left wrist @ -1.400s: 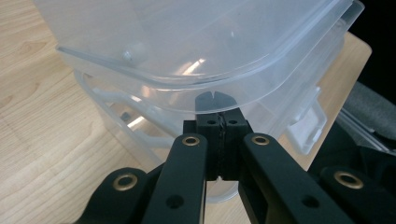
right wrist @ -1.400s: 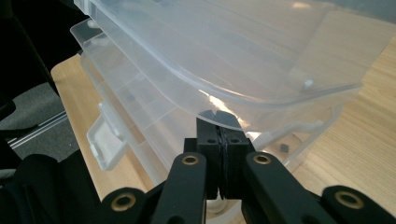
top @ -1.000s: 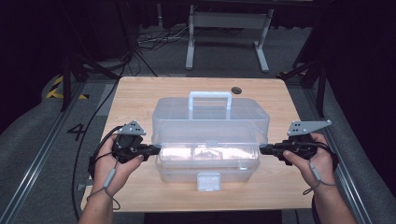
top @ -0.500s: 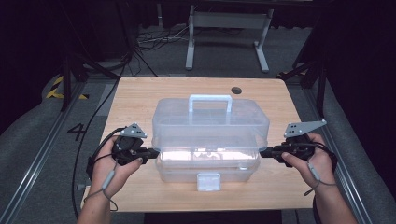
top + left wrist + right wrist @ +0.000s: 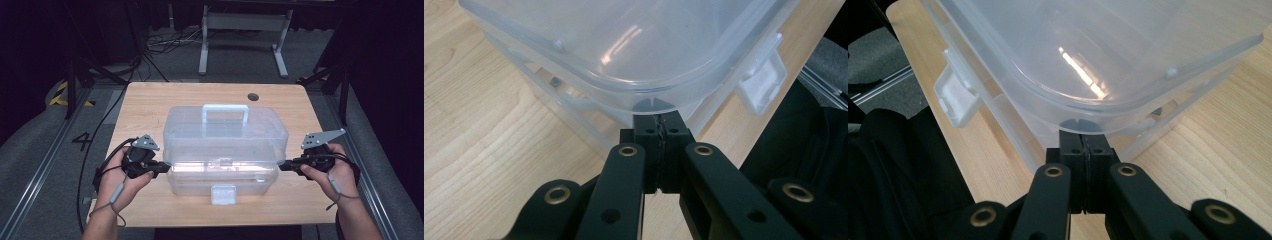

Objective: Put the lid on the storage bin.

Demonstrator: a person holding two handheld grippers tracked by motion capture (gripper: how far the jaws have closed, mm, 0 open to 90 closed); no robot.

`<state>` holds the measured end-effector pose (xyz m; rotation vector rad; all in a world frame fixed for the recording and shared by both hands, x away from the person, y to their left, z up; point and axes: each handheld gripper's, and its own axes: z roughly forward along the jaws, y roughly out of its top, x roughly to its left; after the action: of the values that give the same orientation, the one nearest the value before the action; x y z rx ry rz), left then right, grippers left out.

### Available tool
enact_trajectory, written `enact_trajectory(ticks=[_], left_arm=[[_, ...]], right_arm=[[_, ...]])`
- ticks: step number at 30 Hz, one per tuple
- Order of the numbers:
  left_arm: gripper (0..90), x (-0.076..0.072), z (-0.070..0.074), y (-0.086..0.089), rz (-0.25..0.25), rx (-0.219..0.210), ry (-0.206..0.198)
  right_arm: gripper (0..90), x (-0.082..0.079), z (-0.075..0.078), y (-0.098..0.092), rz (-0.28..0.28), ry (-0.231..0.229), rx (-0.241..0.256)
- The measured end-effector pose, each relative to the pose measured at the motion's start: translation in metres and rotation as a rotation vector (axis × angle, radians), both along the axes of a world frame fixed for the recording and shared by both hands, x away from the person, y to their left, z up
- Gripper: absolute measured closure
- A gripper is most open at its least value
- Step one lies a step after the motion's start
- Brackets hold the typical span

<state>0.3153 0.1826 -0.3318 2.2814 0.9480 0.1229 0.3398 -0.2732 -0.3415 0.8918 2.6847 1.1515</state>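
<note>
A clear plastic box (image 5: 225, 181) with a domed lid (image 5: 225, 137) and a white handle (image 5: 225, 107) stands in the middle of the wooden table (image 5: 150, 102). My left gripper (image 5: 166, 168) is shut, its tips tucked under the lid's left rim (image 5: 649, 97). My right gripper (image 5: 281, 167) is shut too, tips under the right rim (image 5: 1088, 117). In both gripper views the lid's rim sits a little above the base, resting over the closed jaw tips (image 5: 657, 120) (image 5: 1086, 137). Nothing is pinched between either pair of jaws.
A white latch (image 5: 223, 194) hangs at the box's front, seen also in the gripper views (image 5: 764, 85) (image 5: 955, 95). A dark round hole (image 5: 253, 96) marks the table's far right. Cables and a metal stand (image 5: 240, 30) lie on the floor beyond.
Both grippers and the lid's front rim have shifted slightly toward the near edge of the table. The jaws stay shut under the rim.
</note>
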Motion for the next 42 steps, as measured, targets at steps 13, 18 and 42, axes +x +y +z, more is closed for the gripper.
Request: enact_trajectory(ticks=[13, 18, 42], left_arm=[[89.8, 0.000, -0.003, -0.001, -0.015, 0.035, 0.028], [89.8, 0.000, -0.005, -0.002, -0.022, 0.049, 0.048], [89.6, 0.002, -0.015, -0.006, -0.074, 0.117, 0.121]], right_arm=[[90.0, -0.001, -0.001, 0.002, 0.017, 0.016, -0.059], [90.0, -0.001, -0.002, 0.004, 0.021, 0.031, -0.078], [90.0, 0.000, -0.010, 0.009, 0.057, 0.097, -0.159]])
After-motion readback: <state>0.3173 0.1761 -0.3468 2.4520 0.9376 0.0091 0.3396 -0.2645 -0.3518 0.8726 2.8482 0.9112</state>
